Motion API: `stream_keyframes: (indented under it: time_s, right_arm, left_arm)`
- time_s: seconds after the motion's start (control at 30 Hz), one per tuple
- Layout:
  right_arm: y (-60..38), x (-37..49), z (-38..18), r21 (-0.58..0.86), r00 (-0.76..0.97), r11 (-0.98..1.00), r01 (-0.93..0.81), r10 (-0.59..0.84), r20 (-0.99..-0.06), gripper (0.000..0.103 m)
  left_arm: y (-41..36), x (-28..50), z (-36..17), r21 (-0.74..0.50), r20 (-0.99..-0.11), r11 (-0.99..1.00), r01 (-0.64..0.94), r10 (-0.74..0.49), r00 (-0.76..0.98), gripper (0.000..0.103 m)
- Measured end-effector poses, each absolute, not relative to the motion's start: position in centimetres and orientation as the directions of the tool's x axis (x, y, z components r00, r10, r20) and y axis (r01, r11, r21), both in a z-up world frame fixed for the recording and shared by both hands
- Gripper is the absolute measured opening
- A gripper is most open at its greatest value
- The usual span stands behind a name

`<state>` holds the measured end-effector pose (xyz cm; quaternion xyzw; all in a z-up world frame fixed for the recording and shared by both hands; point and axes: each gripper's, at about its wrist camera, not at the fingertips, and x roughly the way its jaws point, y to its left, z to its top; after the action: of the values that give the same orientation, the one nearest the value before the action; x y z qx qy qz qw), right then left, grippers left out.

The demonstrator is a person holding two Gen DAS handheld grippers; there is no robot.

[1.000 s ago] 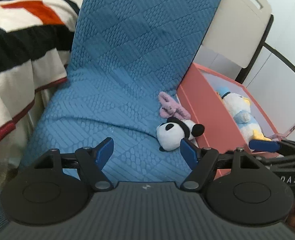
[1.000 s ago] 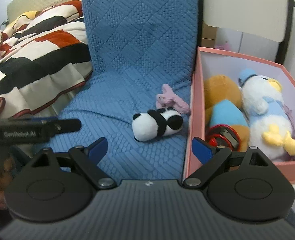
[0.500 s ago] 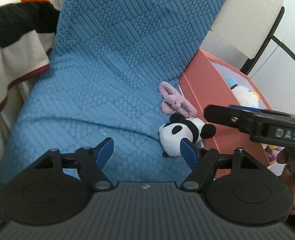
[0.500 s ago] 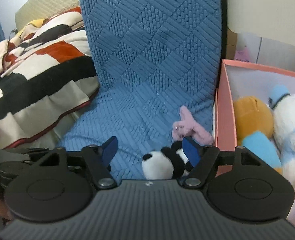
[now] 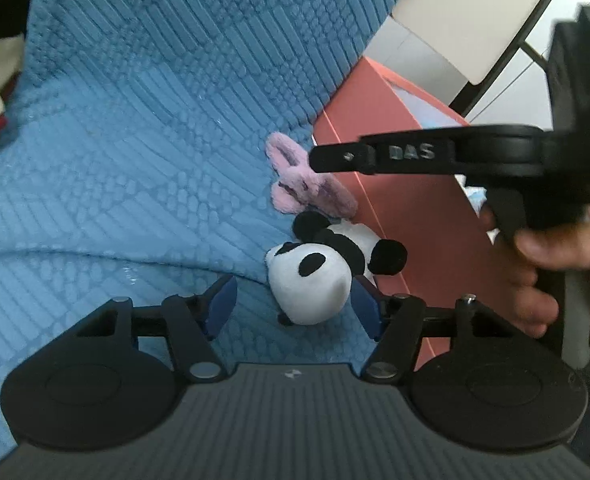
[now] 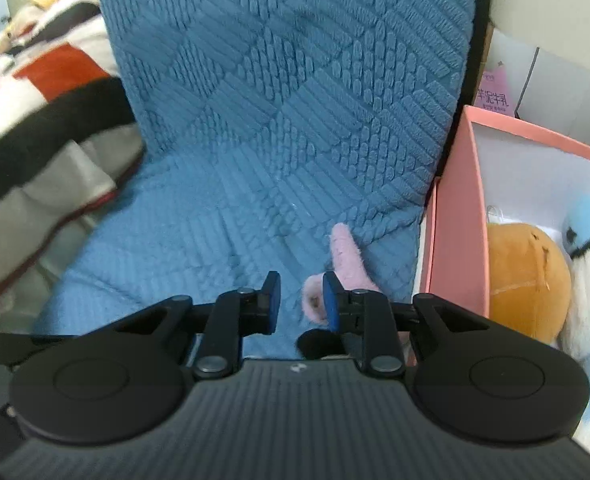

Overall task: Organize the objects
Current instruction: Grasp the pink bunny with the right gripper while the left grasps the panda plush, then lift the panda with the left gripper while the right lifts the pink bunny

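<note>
Left claw (image 5: 291,304) wide open around panda (image 5: 319,272), ready to grasp. Right claw (image 6: 298,304) half open, empty, above pink toy (image 6: 347,264). Probably both meant for box (image 6: 455,240).

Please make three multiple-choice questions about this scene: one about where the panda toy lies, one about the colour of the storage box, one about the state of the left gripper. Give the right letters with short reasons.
1. Where is the panda toy?
A. Inside the box
B. On the blue cushion, beside the box
C. On the striped blanket

2. What colour is the box?
A. Green
B. Black
C. Pink

3. What is the state of the left gripper?
A. Open, fingers on either side of the panda
B. Shut on the pink plush
C. Shut on the box wall

Answers:
1 B: it lies on the cushion, near the box's outer wall.
2 C: the walls are salmon pink.
3 A: the blue fingers stand wide apart.
</note>
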<state>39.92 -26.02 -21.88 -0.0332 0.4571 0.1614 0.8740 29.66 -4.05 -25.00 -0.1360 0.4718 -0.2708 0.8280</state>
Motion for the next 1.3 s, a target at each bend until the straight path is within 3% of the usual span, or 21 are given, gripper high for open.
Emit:
stream_keyframes:
  time_s: [0.33, 0.53, 0.77, 1.0, 1.3]
  right_arm:
    - [-24.2, 42.7, -24.1, 0.034, 0.479, 0.950, -0.311, 0.188, -0.857, 0.026]
    - [-22.7, 43.0, -25.5, -0.086, 0.500, 0.940, -0.330, 0.097, -0.860, 0.026]
    - [-22.0, 42.7, -26.2, -0.202, 0.541, 0.917, -0.343, 0.017, -0.841, 0.016]
    - [-22.7, 42.9, -25.0, -0.151, 0.555, 0.944, -0.292, 0.039, -0.831, 0.012]
    - [-22.7, 41.6, -23.7, -0.091, 0.572, 0.948, -0.306, 0.107, -0.813, 0.012]
  left_arm:
    - [-6.1, 32.0, -27.7, -0.533, -0.728, 0.795, 0.290, -0.606, 0.322, 0.069]
    - [-6.5, 32.7, -28.4, -0.561, -0.719, 0.783, 0.269, -0.622, 0.311, 0.064]
    - [-6.1, 32.7, -28.9, -0.592, -0.704, 0.771, 0.236, -0.637, 0.315, 0.059]
    - [-4.2, 32.1, -28.3, -0.611, -0.702, 0.773, 0.172, -0.630, 0.332, 0.058]
    - [-0.1, 31.1, -26.4, -0.547, -0.724, 0.834, 0.073, -0.516, 0.458, 0.058]
